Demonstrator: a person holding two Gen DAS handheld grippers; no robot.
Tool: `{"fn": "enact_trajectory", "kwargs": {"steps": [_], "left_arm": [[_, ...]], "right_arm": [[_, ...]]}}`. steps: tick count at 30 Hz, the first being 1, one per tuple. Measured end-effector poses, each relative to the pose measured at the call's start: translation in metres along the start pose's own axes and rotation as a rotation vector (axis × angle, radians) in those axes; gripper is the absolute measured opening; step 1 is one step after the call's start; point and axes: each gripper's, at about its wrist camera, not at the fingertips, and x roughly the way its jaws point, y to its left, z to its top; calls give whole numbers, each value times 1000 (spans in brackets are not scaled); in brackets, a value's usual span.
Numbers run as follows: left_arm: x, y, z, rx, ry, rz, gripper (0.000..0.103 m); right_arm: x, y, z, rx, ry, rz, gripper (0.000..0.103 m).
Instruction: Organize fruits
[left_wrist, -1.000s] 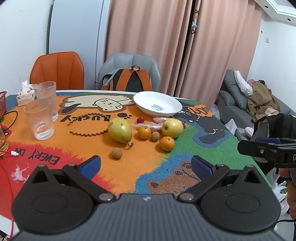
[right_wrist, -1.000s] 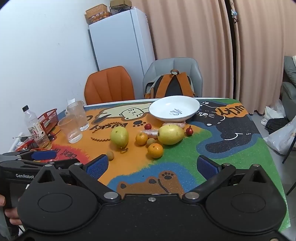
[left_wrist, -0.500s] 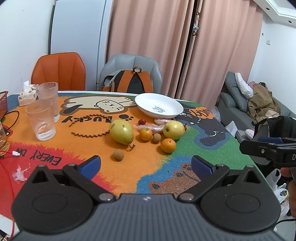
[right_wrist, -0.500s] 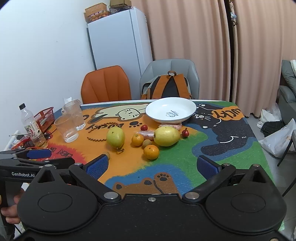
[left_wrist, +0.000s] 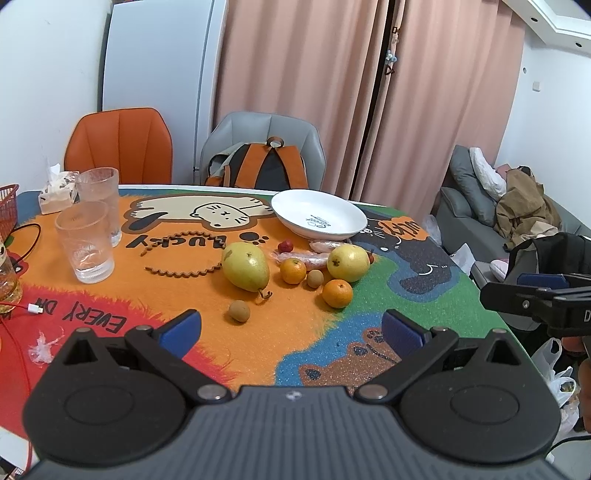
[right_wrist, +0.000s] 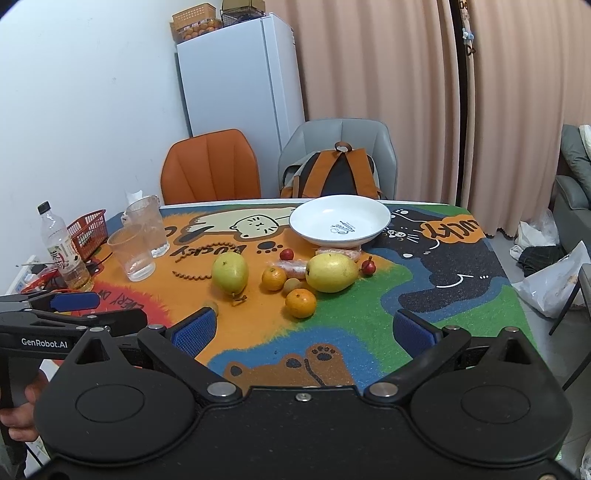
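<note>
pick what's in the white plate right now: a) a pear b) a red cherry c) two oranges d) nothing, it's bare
d: the white plate shows only its printed logo, while the pears, the oranges and the small red fruit all lie on the mat in front of it.

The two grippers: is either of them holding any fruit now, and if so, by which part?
Nothing is held. The left gripper and the right gripper are both open, with only the table between their fingers. All fruit, such as the pears, lies on the table.
</note>
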Motion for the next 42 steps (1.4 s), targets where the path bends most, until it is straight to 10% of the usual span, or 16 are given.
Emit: {"fn": "enact_trajectory", "kwargs": {"steps": [42], "left_arm": [[-1, 2, -4, 2, -4, 8, 103]], "right_arm": [[0, 2, -2, -1, 2, -16, 103]]}}
